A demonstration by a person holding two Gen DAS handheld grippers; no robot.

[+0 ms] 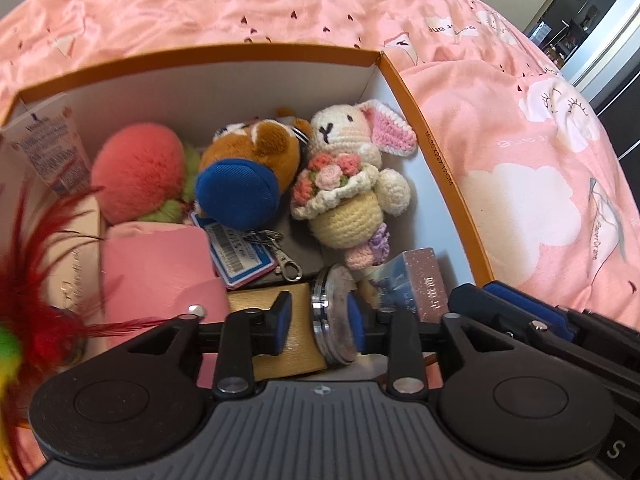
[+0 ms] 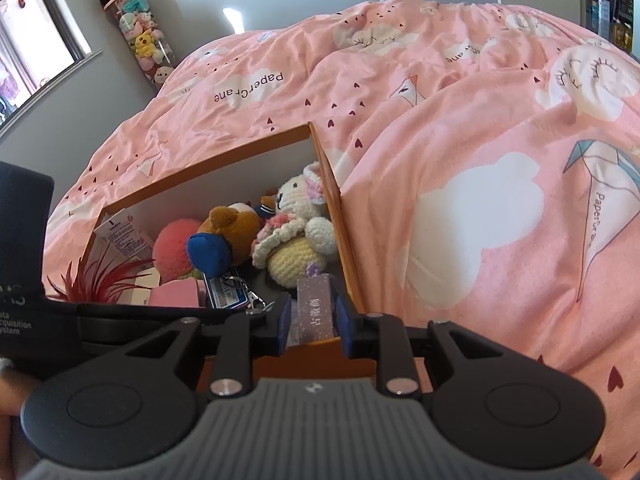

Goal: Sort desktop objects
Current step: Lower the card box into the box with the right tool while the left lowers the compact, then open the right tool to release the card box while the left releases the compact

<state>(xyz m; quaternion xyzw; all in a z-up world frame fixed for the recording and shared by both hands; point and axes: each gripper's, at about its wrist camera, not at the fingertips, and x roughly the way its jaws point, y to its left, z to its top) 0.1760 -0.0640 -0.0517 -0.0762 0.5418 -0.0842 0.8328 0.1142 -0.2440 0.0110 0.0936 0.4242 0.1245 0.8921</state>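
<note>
Orange box (image 1: 440,152) crammed with plush toys; left claw (image 1: 318,322) spread, right claw (image 2: 310,318) pinching a purple carton (image 2: 316,308).

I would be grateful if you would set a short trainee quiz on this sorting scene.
1. True or false: the white crocheted rabbit lies inside the orange cardboard box.
2. Which thing sits between the fingers of the left gripper? A) a red feather; B) the round silver metal tin; C) a pink wallet.
3. What colour is the cap on the brown plush bear?

Key: 1 true; 2 B; 3 blue.
</note>
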